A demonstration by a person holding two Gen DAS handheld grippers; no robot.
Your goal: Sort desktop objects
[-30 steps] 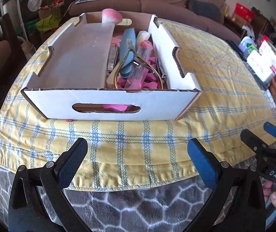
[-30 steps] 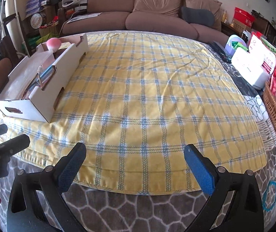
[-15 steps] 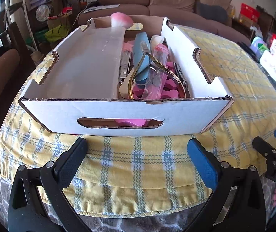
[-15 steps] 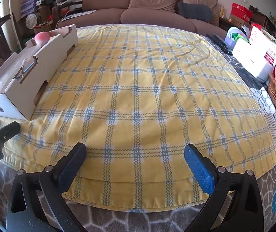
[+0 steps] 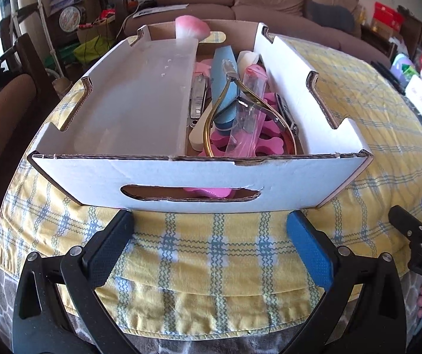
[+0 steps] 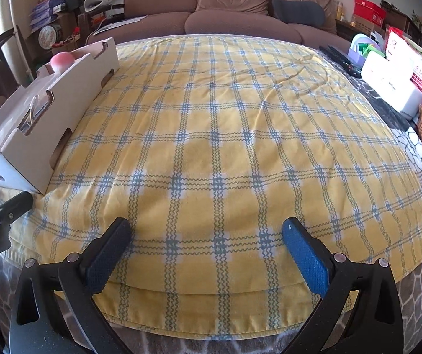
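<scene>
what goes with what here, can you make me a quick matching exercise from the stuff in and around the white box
Things:
1. brush
2. cuticle nippers
3. toe separators
4. tablecloth

Descriptions:
a. yellow with blue checks
b. gold handles, lying on top of the pile
c. pink foam, near the box's front wall
d. fluffy pink head at the box's far end

Pairs: 1-d, 2-b, 3-c, 4-a

- Daylight fills both views, bright and even, strongest from the left side.
- The white cardboard box [image 5: 199, 177] glares slightly on its inner left panel, which looks washed out.
- Soft shadows lie on the yellow plaid cloth [image 6: 225, 135].
- Fisheye bending curves the edges; corners go black.
- Focus is sharp in the centre, softer toward the rims.
</scene>
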